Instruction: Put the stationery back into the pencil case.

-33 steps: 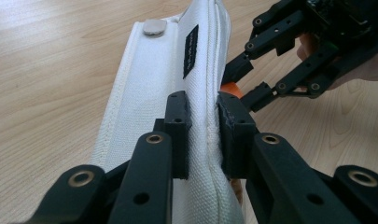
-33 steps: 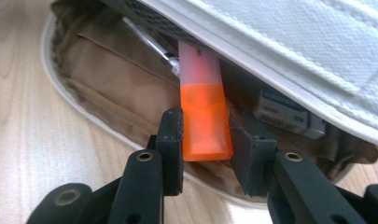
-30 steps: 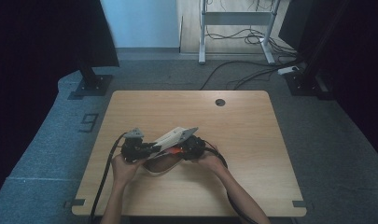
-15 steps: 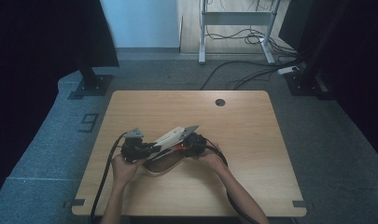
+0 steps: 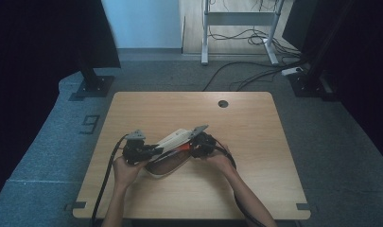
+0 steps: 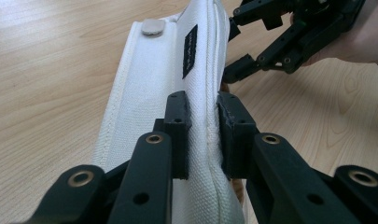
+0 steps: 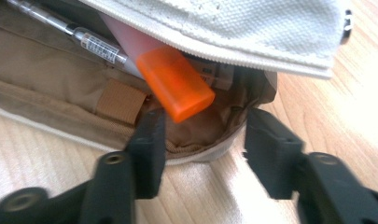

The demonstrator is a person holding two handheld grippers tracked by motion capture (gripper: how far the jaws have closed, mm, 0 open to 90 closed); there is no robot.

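High view: a wooden table (image 5: 255, 189) stands on grey carpet, with a round cable hole (image 5: 222, 103) near its far edge. Working from the left, the person's left hand (image 5: 125, 169) holds the left gripper (image 5: 157, 150) near the middle of the table, its cable (image 5: 105, 177) trailing off the near edge. The jaws are pinched on the lid of a white canvas pencil case (image 5: 172, 142); in the left gripper view the two pads press the fabric edge (image 6: 210, 121) from either side, holding the lid lifted clear of the case body.

The pencil case lies between the two grippers, slightly left of the table's centre and toward the near side, with its brown lining (image 7: 51, 70) exposed. Inside, an orange-capped item (image 7: 177, 84) points toward the open end, and a clear pen (image 7: 60, 30) lies beside it, deeper in the case.

To the right, the right hand (image 5: 221, 161) holds the right gripper (image 5: 187, 149) at the mouth of the case. Its jaws have just been opening and now stand spread, one either side of the orange cap, with the pads not touching it.
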